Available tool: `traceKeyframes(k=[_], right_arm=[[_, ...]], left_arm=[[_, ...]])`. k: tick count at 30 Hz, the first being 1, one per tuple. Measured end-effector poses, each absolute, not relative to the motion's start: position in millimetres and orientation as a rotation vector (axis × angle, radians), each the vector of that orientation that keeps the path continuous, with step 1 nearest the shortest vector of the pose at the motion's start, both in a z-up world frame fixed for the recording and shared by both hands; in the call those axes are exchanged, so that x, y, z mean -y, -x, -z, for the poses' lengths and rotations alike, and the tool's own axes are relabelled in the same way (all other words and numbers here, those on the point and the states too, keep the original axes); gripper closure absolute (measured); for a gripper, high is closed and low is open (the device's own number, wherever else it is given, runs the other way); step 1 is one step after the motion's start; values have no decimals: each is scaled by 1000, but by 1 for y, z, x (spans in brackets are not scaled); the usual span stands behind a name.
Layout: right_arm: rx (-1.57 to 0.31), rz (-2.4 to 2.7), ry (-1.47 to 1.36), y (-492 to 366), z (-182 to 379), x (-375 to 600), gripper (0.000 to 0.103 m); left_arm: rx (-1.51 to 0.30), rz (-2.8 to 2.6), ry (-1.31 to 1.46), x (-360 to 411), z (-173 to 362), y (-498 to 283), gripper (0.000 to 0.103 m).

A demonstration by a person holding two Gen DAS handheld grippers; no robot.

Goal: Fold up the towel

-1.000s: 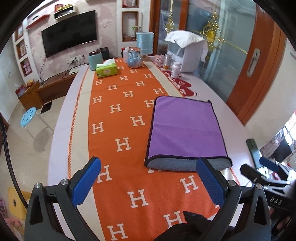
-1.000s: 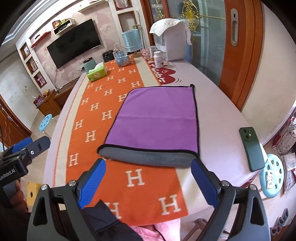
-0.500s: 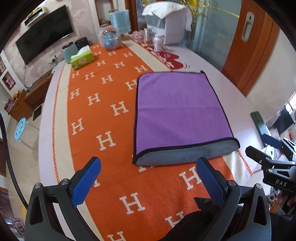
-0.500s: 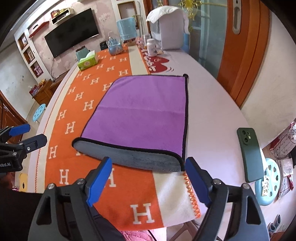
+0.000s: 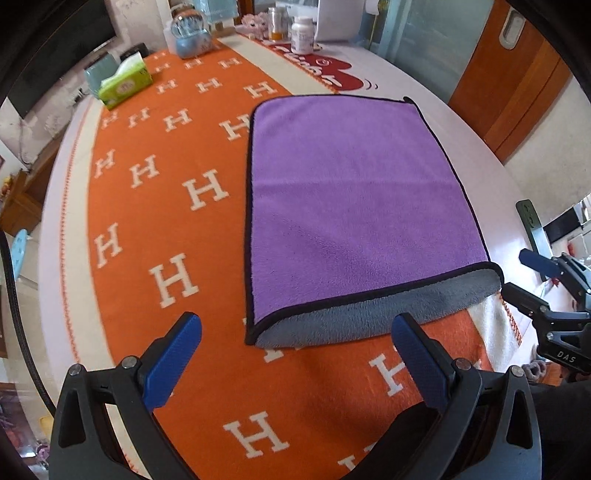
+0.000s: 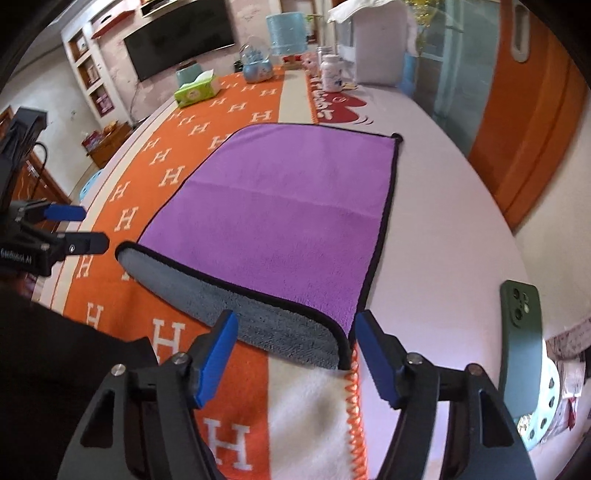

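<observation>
A purple towel [image 5: 354, 192] with a black hem lies flat on the orange H-pattern runner [image 5: 155, 221]. Its near end is folded, showing a grey underside. It also shows in the right wrist view [image 6: 280, 214]. My left gripper [image 5: 295, 332] is open and empty, low over the runner just short of the towel's near left corner. My right gripper [image 6: 293, 328] is open and empty, its jaws on either side of the towel's near right corner, not closed on it. Each gripper shows at the edge of the other's view.
A green phone [image 6: 521, 343] lies on the table right of the towel. At the far end stand a green tissue box [image 5: 123, 83], a blue globe ornament [image 5: 190, 37], bottles [image 5: 303, 33] and a white appliance. The table edge drops off on the right.
Both grippers have moved forward and down toward the towel's near folded edge. The right jaws have narrowed somewhat and now flank the near right corner. The towel has not moved.
</observation>
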State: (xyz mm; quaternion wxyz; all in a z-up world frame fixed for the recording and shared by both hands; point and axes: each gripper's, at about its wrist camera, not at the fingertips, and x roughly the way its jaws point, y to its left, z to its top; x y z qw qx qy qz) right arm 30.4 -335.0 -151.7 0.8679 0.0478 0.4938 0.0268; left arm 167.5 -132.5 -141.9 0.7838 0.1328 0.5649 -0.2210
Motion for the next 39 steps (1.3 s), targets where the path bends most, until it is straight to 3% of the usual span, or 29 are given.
traceKeyframes(k=[19, 25, 31, 39], right_arm=[[-1085, -84, -143, -35, 192, 353, 54], [-1086, -92, -144, -36, 195, 353, 60], [-1094, -94, -136, -35, 196, 353, 68], [-1094, -92, -137, -33, 196, 353, 76]], left_arm=[[-1307, 518, -322, 134, 198, -197, 1], [-1337, 535, -283, 129, 209, -203, 8], [-1360, 562, -236, 123, 216, -200, 22], [-1349, 580, -194, 107, 211, -191, 50]])
